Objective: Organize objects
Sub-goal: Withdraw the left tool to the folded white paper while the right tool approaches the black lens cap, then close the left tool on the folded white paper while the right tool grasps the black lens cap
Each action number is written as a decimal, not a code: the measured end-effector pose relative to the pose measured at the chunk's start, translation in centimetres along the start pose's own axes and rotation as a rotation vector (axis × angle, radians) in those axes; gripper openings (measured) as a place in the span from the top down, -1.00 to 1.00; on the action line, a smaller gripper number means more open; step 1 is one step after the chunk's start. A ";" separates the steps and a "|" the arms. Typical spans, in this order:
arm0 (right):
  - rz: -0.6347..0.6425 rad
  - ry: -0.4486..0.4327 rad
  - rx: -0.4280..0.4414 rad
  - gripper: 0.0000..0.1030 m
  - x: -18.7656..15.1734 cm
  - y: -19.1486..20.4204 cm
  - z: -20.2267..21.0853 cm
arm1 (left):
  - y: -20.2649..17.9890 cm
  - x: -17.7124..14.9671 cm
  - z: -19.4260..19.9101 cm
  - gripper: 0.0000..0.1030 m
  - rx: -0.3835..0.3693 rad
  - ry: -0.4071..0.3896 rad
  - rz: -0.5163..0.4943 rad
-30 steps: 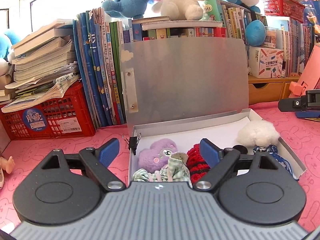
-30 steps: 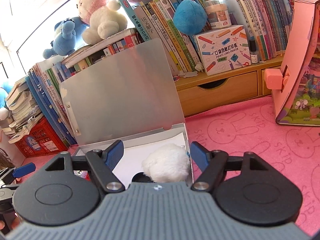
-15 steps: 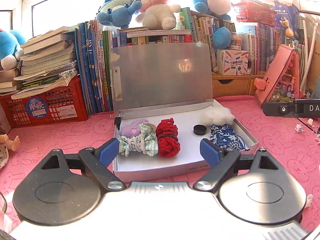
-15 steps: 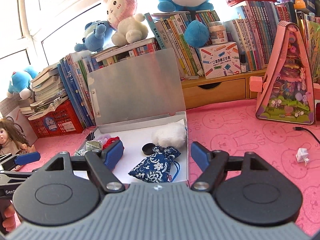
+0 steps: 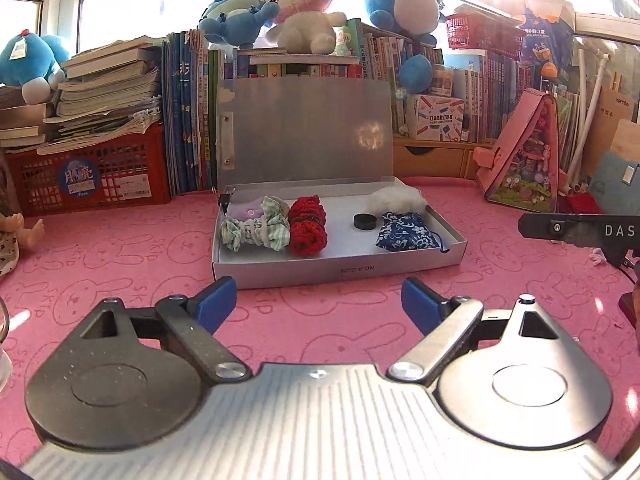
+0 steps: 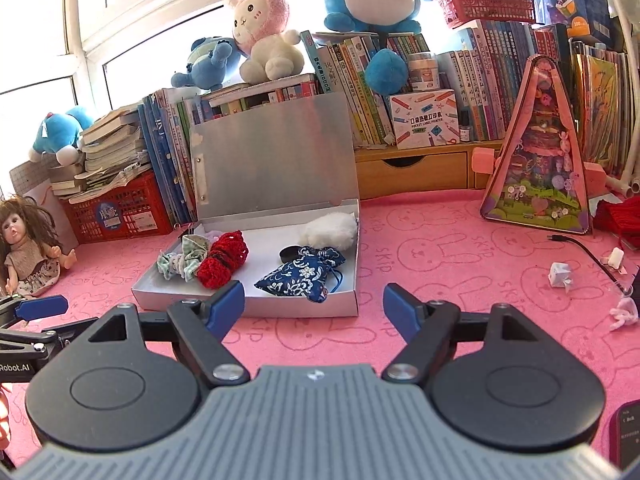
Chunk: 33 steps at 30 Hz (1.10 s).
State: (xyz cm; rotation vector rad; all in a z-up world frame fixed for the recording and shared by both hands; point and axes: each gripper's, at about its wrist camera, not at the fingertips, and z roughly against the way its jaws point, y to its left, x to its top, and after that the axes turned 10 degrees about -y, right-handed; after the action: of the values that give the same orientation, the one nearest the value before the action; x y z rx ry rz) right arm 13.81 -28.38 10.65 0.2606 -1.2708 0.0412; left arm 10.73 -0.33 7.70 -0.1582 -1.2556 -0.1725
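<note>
An open silver box (image 5: 340, 270) (image 6: 256, 305) with its lid upright sits on the pink mat. Inside lie a green checked scrunchie (image 5: 256, 228) (image 6: 180, 260), a red knitted piece (image 5: 307, 224) (image 6: 222, 258), a black round cap (image 5: 365, 221) (image 6: 289, 253), a blue floral pouch (image 5: 404, 234) (image 6: 302, 274) and a white fluffy ball (image 5: 398, 199) (image 6: 330, 230). My left gripper (image 5: 318, 306) is open and empty, in front of the box. My right gripper (image 6: 314, 306) is open and empty, at the box's front right.
Books, a red crate (image 5: 88, 176) and plush toys (image 5: 296, 4) line the back. A doll (image 6: 28, 248) sits at the left. A pink triangular toy house (image 6: 540, 164) stands right. A cable (image 6: 584, 250) and paper scraps (image 6: 560, 274) lie on the mat.
Both grippers have pulled back and away from the box, from right above its contents to the mat in front of it. Both stayed open and empty.
</note>
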 end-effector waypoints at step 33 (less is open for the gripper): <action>0.122 0.039 -0.014 -0.23 -10.3 3.9 5.7 | -0.5 -8.9 2.6 -0.48 0.057 0.024 0.050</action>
State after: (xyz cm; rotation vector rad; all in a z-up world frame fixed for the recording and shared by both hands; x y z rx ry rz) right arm 4.68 -24.70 3.10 0.1691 -1.2467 0.1406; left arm 5.57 0.09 0.01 -0.1380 -1.2301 -0.0955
